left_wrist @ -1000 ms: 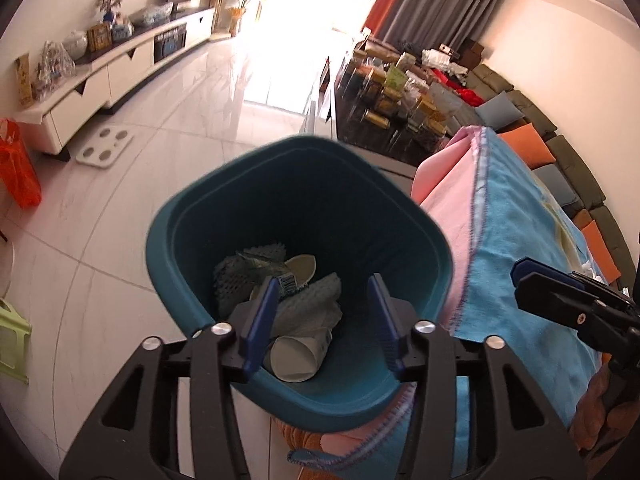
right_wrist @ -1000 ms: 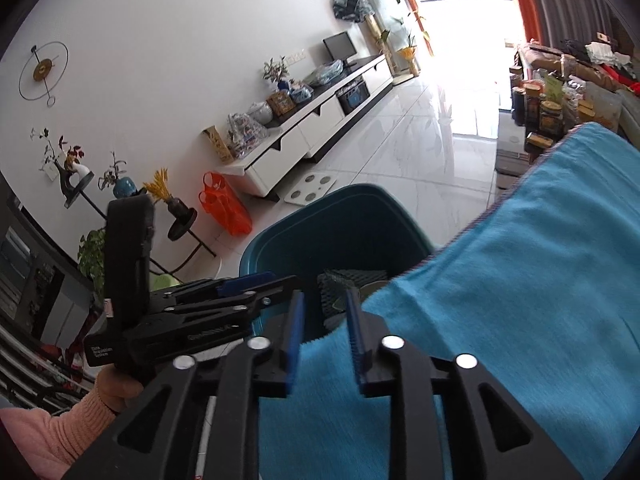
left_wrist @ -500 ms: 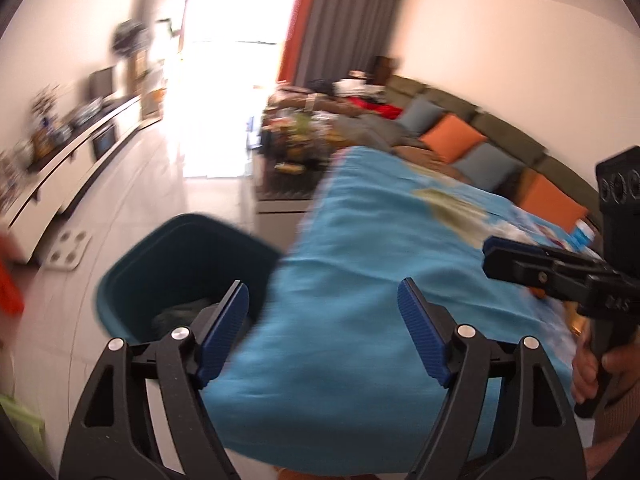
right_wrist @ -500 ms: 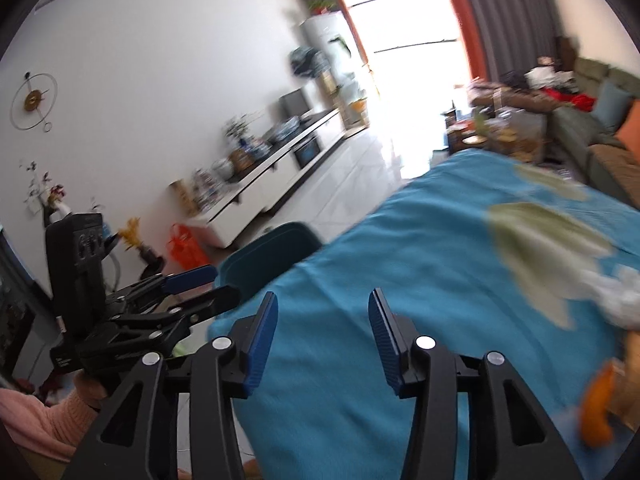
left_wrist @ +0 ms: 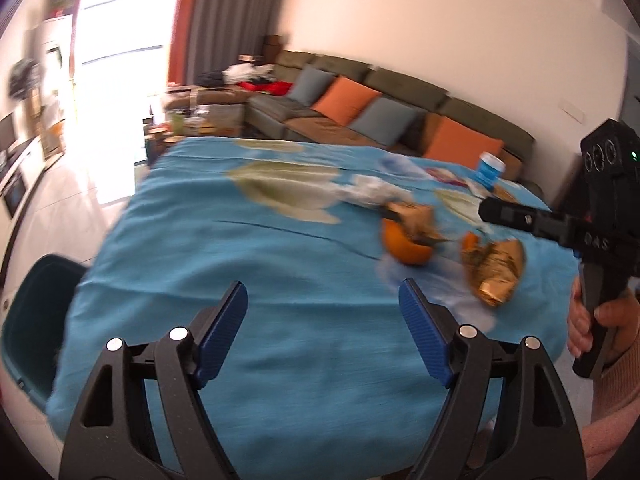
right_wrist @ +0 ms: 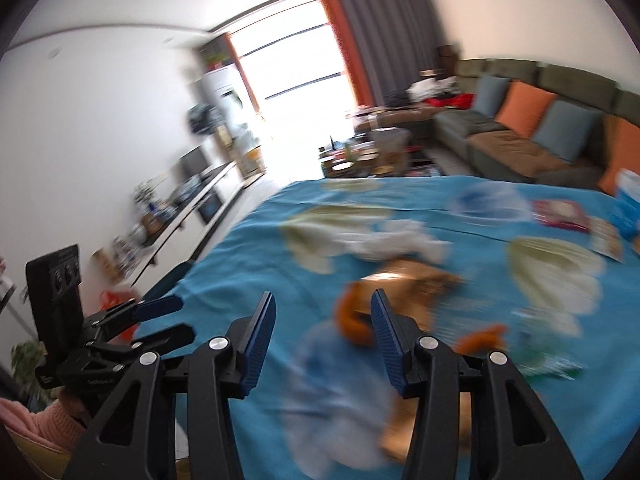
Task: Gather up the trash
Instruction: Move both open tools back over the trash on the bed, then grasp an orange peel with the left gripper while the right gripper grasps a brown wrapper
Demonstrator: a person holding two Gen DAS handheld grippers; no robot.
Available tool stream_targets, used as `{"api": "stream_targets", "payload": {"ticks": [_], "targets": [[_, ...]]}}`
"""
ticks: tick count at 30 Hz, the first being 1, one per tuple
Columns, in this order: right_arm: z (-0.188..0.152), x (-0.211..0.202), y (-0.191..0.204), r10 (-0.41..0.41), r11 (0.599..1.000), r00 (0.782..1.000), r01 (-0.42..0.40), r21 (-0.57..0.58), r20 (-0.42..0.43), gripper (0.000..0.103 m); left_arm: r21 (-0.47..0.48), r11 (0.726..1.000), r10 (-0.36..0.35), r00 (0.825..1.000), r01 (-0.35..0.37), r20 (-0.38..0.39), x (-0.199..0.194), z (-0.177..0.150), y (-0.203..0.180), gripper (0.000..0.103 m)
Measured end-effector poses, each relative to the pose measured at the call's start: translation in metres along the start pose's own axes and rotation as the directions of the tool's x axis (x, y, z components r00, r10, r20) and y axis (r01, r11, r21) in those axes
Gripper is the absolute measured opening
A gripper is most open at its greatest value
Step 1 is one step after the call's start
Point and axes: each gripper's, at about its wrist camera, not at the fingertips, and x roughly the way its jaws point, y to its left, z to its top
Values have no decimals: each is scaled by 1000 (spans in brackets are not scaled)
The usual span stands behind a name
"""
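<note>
Trash lies on the blue tablecloth (left_wrist: pixel 248 264): orange peel (left_wrist: pixel 406 242), a gold foil wrapper (left_wrist: pixel 498 270), crumpled white tissue (left_wrist: pixel 372 192) and a brown paper scrap (left_wrist: pixel 416 214). My left gripper (left_wrist: pixel 322 332) is open and empty above the near cloth, short of the peel. The teal trash bin (left_wrist: pixel 32 320) stands at the table's left edge. My right gripper (right_wrist: pixel 322 338) is open and empty, just before the orange peel (right_wrist: pixel 352 320), with tissue (right_wrist: pixel 394 240) beyond. The views are blurred by motion.
A blue-and-white cup (left_wrist: pixel 489 168) and a red packet (right_wrist: pixel 560 212) lie at the table's far right. A sofa with orange and grey cushions (left_wrist: pixel 360 104) runs behind. A cluttered coffee table (left_wrist: pixel 192 120) and a white TV cabinet (right_wrist: pixel 188 216) stand further off.
Both grippers have swung right from the bin to face the table's trash. Both have opened wider. The bin has slid to the left edge of view.
</note>
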Motion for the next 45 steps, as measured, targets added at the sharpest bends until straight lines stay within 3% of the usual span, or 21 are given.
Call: {"api": "stream_targets", "payload": {"ticks": [6, 9, 15, 23, 25, 30, 33, 39, 45], "targets": [[-18, -39, -53, -132, 987, 990, 128, 93, 40, 52, 72, 993, -86, 995, 89, -51, 24, 3, -44, 77], [-32, -48, -76, -158, 977, 987, 152, 148, 28, 53, 86, 990, -102, 992, 109, -72, 33, 4, -57, 77], [-55, -42, -91, -115, 973, 993, 114, 201, -7, 58, 71, 992, -91, 989, 100, -113, 57, 13, -65, 74], [-62, -28, -92, -30, 971, 999, 33, 238, -13, 57, 20, 997, -65, 978, 71, -200, 93, 27, -58, 66], [-64, -25, -94, -13, 968, 1000, 17, 250, -20, 43, 6, 997, -74, 975, 77, -211, 100, 31, -56, 65], [-66, -22, -96, 19, 967, 1000, -14, 254, -20, 29, -18, 995, -101, 966, 100, -238, 116, 38, -55, 63], [-65, -22, -92, 29, 970, 999, -25, 241, -12, 26, -45, 992, -123, 956, 115, -267, 129, 39, -53, 56], [-61, -23, -88, 46, 973, 999, -44, 227, 0, 26, -90, 985, -167, 946, 147, -278, 142, 46, -50, 55], [-57, -23, -83, 53, 976, 999, -52, 209, 5, 26, -100, 979, -202, 934, 180, -294, 148, 48, -50, 37]]}}
